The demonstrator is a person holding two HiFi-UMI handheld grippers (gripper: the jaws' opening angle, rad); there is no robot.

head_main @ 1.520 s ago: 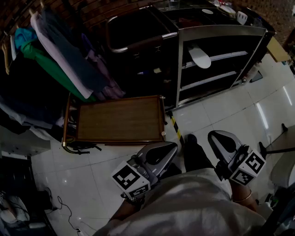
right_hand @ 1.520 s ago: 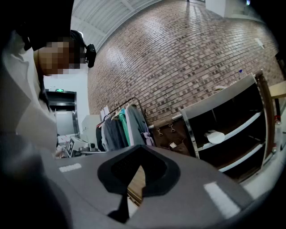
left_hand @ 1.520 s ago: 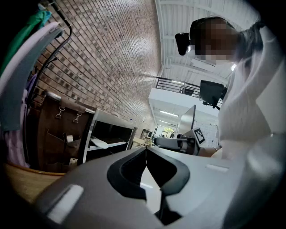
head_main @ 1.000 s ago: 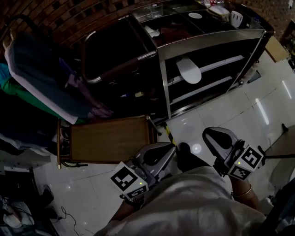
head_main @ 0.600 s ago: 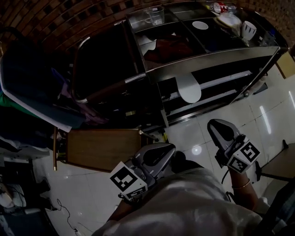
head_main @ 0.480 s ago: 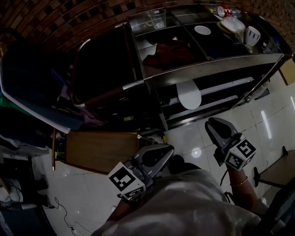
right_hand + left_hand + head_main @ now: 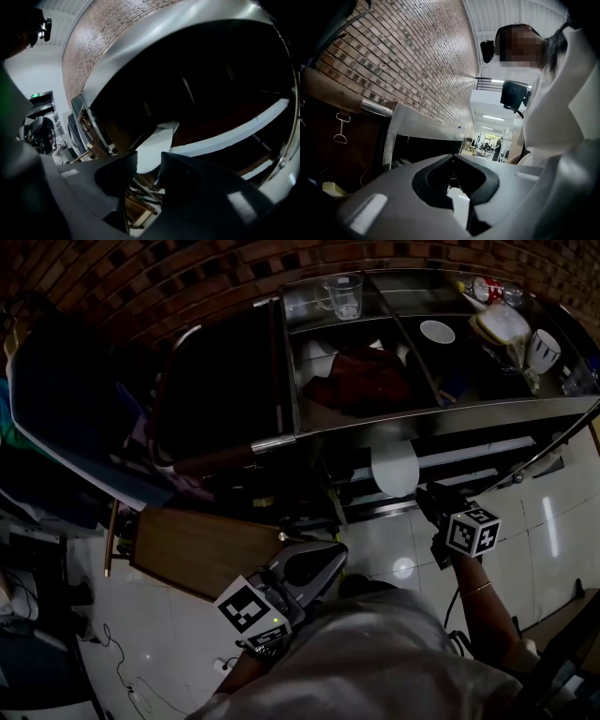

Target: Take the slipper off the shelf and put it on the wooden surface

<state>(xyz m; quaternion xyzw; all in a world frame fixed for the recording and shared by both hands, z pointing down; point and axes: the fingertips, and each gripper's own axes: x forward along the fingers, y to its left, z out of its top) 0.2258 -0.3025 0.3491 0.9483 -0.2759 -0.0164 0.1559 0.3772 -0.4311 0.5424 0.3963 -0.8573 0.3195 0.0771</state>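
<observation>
A white slipper (image 7: 394, 468) sticks out over the front of a rail in the dark metal shelf unit (image 7: 441, 413). My right gripper (image 7: 433, 501) is raised right below and in front of it. In the right gripper view the slipper (image 7: 157, 144) lies just past the tips of the right gripper (image 7: 149, 165). Its jaws are opening, with a gap and nothing between them. A wooden surface (image 7: 202, 549) sits low on the floor at the left. My left gripper (image 7: 314, 563) hangs near my body beside it. The left gripper (image 7: 453, 155) has its tips together, holding nothing.
On the unit's top level stand a glass mug (image 7: 342, 296), a white plate (image 7: 436, 331), a white cup (image 7: 542, 350) and a dark red cloth (image 7: 366, 381). Hanging clothes (image 7: 66, 418) crowd the left. The glossy tiled floor (image 7: 403, 554) lies in front.
The view has swung toward the shelf unit. My right gripper has risen from over the floor to just under the slipper. The left gripper stays near my body.
</observation>
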